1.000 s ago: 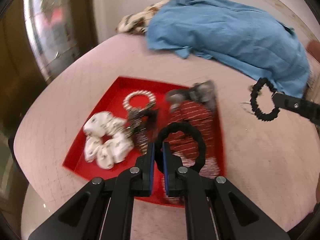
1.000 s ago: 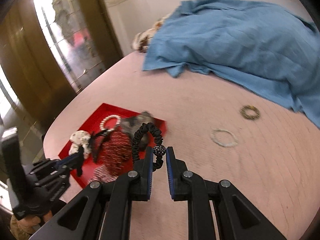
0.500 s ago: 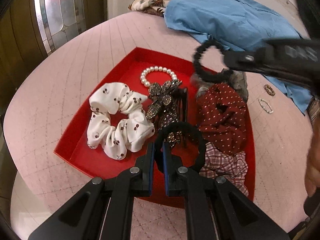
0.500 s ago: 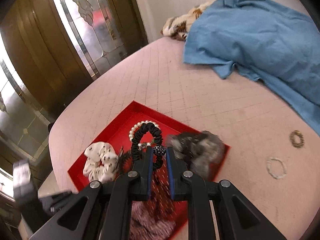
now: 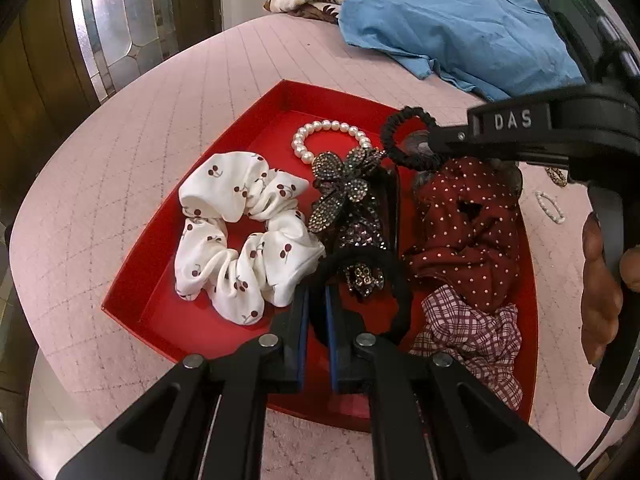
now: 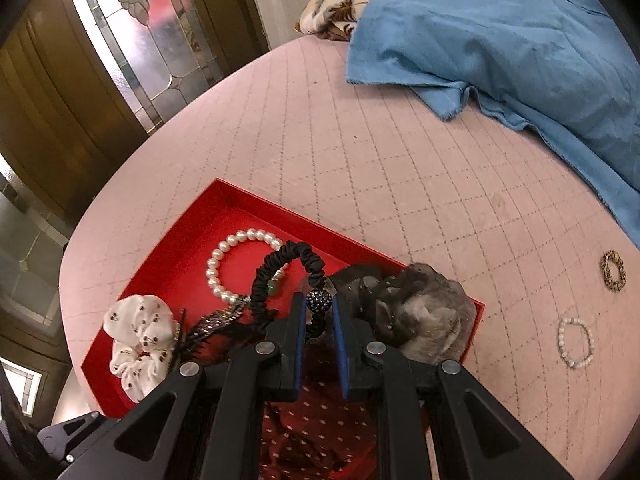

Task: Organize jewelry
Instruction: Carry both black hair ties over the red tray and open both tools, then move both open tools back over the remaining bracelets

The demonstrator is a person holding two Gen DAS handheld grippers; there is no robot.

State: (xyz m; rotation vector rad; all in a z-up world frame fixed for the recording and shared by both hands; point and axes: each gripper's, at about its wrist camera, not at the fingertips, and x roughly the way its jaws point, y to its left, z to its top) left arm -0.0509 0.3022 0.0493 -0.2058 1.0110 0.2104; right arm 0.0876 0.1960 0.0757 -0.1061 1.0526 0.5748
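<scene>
My left gripper (image 5: 316,308) is shut on a smooth black hair tie (image 5: 398,280), hanging low over the near part of the red tray (image 5: 160,308). My right gripper (image 6: 318,304) is shut on a ruffled black hair tie (image 6: 288,264), pinched at its beaded ball, above the tray's far side. Lying in the tray are a white cherry scrunchie (image 5: 240,232), a pearl bracelet (image 5: 320,128), a rhinestone butterfly clip (image 5: 344,184), a dark red dotted scrunchie (image 5: 468,224), a plaid scrunchie (image 5: 472,336) and a grey scrunchie (image 6: 420,320).
A gold-brown ring bracelet (image 6: 614,270) and a white bead bracelet (image 6: 576,342) lie loose on the pink quilted table (image 6: 360,140) right of the tray. A blue cloth (image 6: 500,28) and a patterned cloth (image 6: 340,4) cover the far side. A glass-panelled door stands at the left.
The right gripper has carried its ruffled hair tie leftward from beside the tray to above the tray's far side. The left gripper has sunk closer to the tray with its hair tie.
</scene>
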